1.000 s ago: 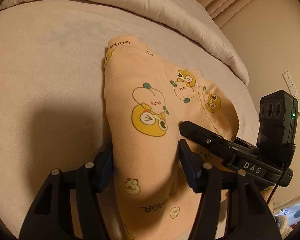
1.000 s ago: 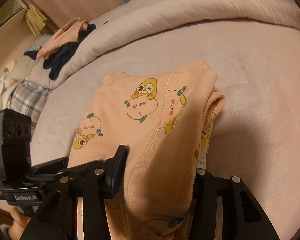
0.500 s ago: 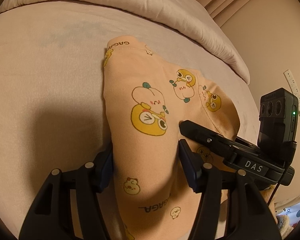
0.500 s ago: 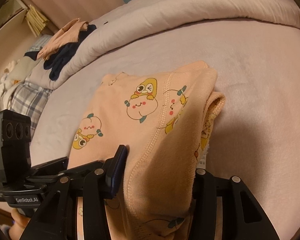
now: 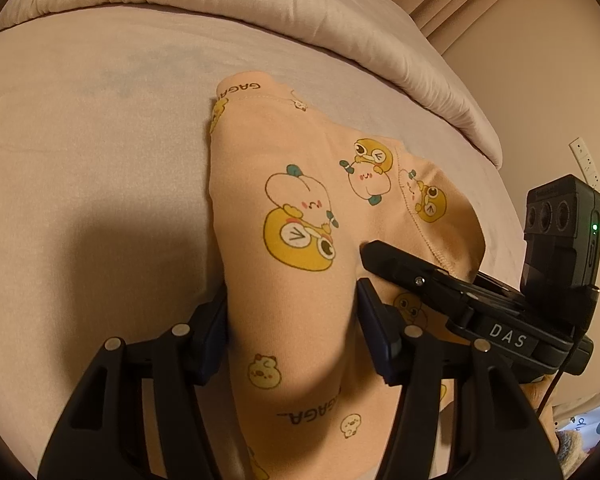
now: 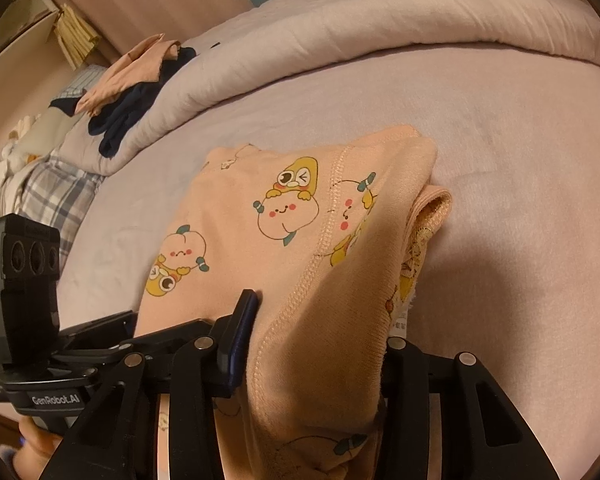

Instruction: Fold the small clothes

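- Pale pink bed sheet [image 5: 100,128] fills both views, with a rolled duvet [image 5: 260,4] along its far edge and a heap of other clothes [image 6: 136,80] on the duvet's end in the right wrist view.
- Peach printed garment [image 5: 300,208] lies on the sheet, already doubled over; its near end rises off the bed into both tongs, and its far end, with the lettered band, rests flat.
- Left tongs [image 5: 292,320] pinch 1 fold of the near end, the cloth bulging up between the blue pads; the jaws have just been closing a little further on it.
- Right tongs [image 6: 312,344] grip the seamed side of the same near end, several layers thick, with a cuff [image 6: 432,208] poking out at the right; these jaws too have just been closing on the cloth.
- Handling, as I judge it: light, soft knit, limp, not fragile. It drapes and slumps wherever it is unsupported, and stacked layers may slide over each other.
- Best hold: the 2 near corners, catching every layer at a seam or hem, where the cloth is thicker and less likely to slip.
- Risk: an inner layer or the loose cuff dropping out, spoiling the fold's edge.
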Motion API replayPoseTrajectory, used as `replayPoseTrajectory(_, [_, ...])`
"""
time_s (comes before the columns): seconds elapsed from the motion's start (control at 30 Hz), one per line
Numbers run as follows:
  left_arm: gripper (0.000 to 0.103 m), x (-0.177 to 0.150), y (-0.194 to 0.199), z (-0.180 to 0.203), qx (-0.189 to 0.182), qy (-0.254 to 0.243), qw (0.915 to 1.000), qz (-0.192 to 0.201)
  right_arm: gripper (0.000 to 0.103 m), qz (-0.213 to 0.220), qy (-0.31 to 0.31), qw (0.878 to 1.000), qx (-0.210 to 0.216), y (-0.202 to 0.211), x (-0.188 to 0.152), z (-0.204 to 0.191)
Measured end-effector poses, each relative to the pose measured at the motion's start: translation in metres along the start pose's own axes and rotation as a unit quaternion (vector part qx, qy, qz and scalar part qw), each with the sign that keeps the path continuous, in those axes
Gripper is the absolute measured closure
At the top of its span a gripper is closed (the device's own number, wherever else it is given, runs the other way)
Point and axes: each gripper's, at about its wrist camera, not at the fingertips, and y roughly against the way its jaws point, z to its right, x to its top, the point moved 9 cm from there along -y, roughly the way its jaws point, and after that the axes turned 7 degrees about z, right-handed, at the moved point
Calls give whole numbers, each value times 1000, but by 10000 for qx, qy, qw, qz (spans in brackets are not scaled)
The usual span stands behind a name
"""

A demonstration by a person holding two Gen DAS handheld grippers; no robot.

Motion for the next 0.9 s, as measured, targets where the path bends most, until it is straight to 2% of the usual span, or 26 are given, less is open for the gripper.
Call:
replayPoseTrajectory(0.5, [52, -1, 4, 3, 195, -16, 9997, 116, 73, 315, 215, 9993, -34, 8, 6, -10])
replayPoseTrajectory(0.9, [60, -5, 22, 9, 91, 4, 9996, 249, 75, 558, 405, 9975, 127, 26, 8, -30])
